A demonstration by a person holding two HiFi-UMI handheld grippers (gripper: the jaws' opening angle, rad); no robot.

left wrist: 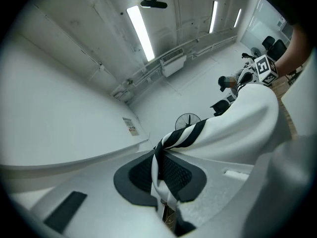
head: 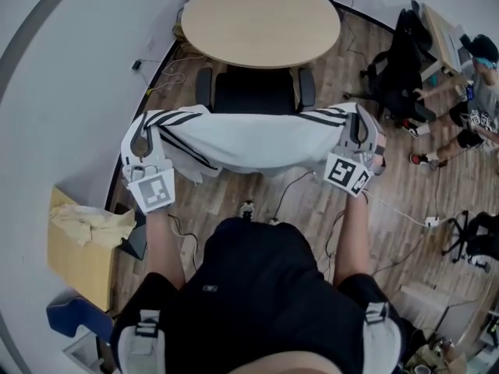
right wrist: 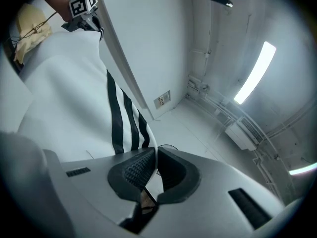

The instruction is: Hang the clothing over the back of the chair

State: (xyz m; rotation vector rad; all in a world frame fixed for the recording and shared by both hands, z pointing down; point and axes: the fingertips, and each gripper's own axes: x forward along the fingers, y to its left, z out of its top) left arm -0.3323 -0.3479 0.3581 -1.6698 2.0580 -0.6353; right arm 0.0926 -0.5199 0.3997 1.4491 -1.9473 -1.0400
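A white garment with black stripes [head: 253, 140] hangs stretched between my two grippers, just in front of the black office chair [head: 253, 92]. My left gripper [head: 144, 142] is shut on its left striped edge; in the left gripper view the cloth [left wrist: 233, 128] runs out of the closed jaws of that gripper [left wrist: 159, 175] towards the right gripper [left wrist: 242, 78]. My right gripper [head: 360, 131] is shut on the right striped edge; the right gripper view shows the striped fabric [right wrist: 74, 98] pinched in that gripper's [right wrist: 153, 167] dark pads. The garment hides the chair's backrest top.
A round wooden table [head: 261, 18] stands behind the chair. At my left sits a cardboard box with yellow cloth [head: 82, 232]. Cables [head: 390, 205] trail over the wood floor. People sit at a desk [head: 468, 92] at the right. A curved white wall [head: 54, 92] borders the left.
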